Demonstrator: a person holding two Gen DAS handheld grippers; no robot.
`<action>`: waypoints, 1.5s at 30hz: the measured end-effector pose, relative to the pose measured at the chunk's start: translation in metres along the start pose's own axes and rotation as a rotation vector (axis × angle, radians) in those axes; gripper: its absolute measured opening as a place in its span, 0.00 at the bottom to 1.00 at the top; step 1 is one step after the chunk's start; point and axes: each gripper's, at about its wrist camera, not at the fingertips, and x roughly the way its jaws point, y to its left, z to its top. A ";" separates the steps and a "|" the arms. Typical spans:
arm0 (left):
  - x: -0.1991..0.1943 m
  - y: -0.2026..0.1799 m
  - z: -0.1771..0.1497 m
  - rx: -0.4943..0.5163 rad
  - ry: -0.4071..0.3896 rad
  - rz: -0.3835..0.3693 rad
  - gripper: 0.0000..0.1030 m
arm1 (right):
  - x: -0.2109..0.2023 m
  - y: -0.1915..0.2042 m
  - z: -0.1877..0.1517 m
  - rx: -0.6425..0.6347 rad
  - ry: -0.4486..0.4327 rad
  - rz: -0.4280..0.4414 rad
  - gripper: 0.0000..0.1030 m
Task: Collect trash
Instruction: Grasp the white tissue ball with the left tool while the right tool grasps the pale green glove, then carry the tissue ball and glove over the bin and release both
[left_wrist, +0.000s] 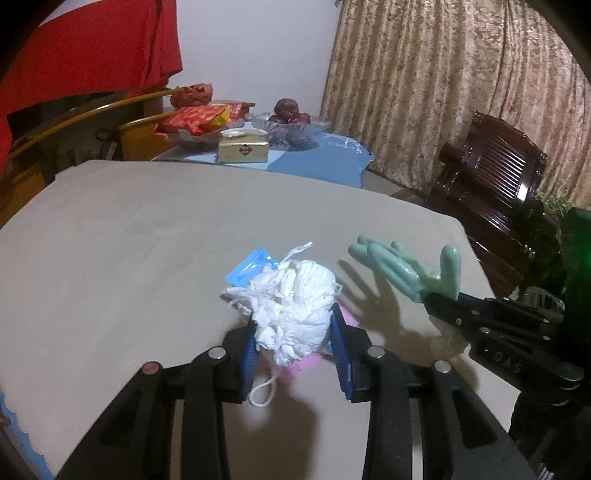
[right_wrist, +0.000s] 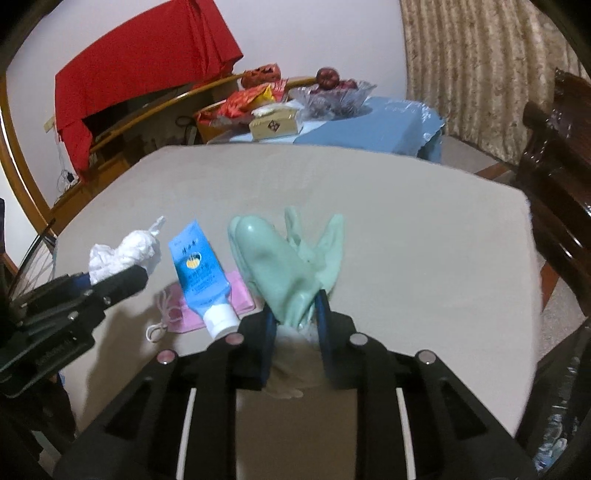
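**Both grippers loaded over the beige table**

On the left, my left gripper (left_wrist: 295, 334) has its blue pads closed partway onto a crumpled white tissue wad (left_wrist: 291, 306), which fills the gap between them and bulges out past the tips. From the right wrist view the same wad (right_wrist: 122, 254) sticks out of that gripper (right_wrist: 96, 277), raised above the table (right_wrist: 406, 229).

Just right of it, a pink face mask (right_wrist: 207, 306) lies flat on the table, its white ear loop curled at the near left corner. A blue tube with a white cap (right_wrist: 199, 273) rests across the mask, cap toward me, its far end reaching past the mask's far edge.

Further right, my right gripper (right_wrist: 295, 317) is nearly closed on the cuff end of a pale green rubber glove (right_wrist: 284, 266); the glove's fingers stand up and away from me. In the left wrist view the glove (left_wrist: 402, 271) is clear of the table, casting a hand-shaped shadow. Something pale lies under that gripper, possibly loose cuff; the blur leaves me unsure.

Far behind, on a blue-covered table (right_wrist: 388, 125), sit a tissue box (right_wrist: 275, 125), red snack packets (right_wrist: 251, 99) and a glass fruit bowl (right_wrist: 336, 94).
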 end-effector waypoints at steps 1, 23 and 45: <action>-0.002 -0.003 0.001 0.003 -0.001 -0.001 0.34 | -0.006 -0.001 0.001 0.004 -0.011 -0.003 0.19; -0.041 -0.082 0.019 0.074 -0.042 -0.077 0.34 | -0.118 -0.040 -0.006 0.109 -0.156 -0.108 0.19; -0.064 -0.176 0.011 0.168 -0.063 -0.222 0.34 | -0.215 -0.095 -0.050 0.186 -0.236 -0.268 0.19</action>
